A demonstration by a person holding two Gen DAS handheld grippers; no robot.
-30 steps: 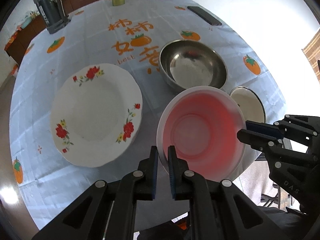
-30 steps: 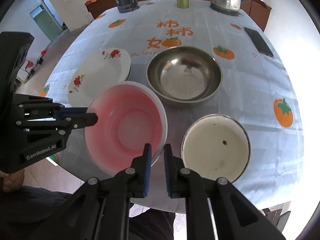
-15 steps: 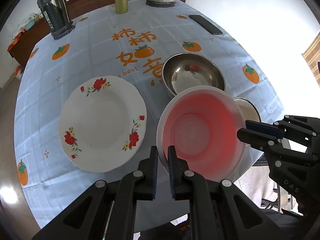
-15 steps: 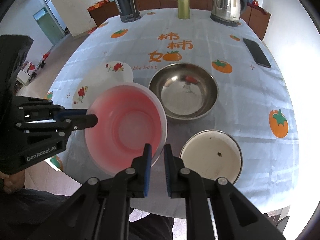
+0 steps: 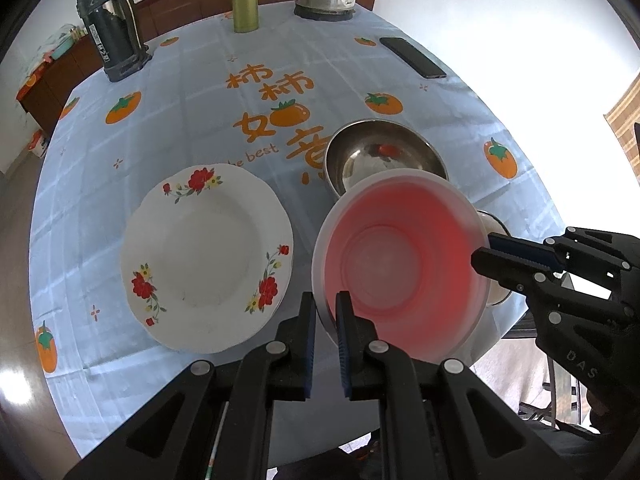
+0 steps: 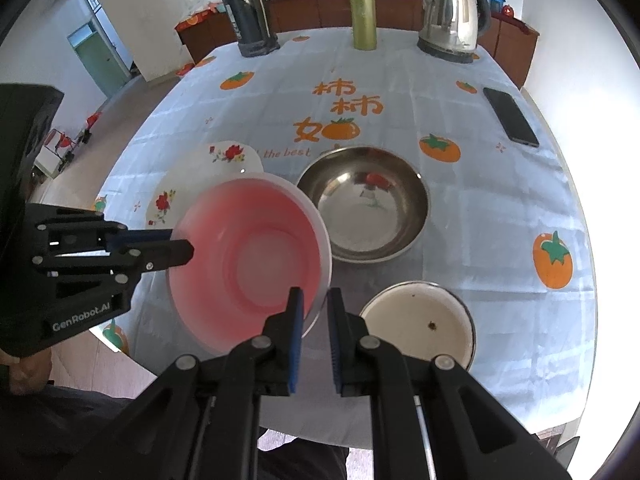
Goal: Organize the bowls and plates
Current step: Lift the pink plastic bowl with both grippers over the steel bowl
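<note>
A translucent pink bowl (image 5: 400, 268) (image 6: 248, 256) hangs above the table's near edge, held by both grippers. My left gripper (image 5: 326, 308) is shut on its near-left rim, and my right gripper (image 6: 316, 304) is shut on the opposite rim. Each one shows from the side in the other's view: right gripper (image 5: 482, 250), left gripper (image 6: 186, 246). On the cloth below lie a white floral plate (image 5: 204, 256) (image 6: 228, 154), a steel bowl (image 5: 372, 160) (image 6: 364, 204) and a small white-lined metal bowl (image 6: 416, 324), which the pink bowl mostly hides in the left wrist view.
At the far side of the round table (image 6: 500, 216) stand a dark thermos (image 6: 248, 12), a green tumbler (image 6: 363, 16) and a steel kettle (image 6: 452, 12). A black phone (image 6: 510, 116) lies at the right. The table's front edge is just below the held bowl.
Both grippers have risen with the pink bowl, so the table and dishes look smaller and farther below. The grip on the rim is unchanged.
</note>
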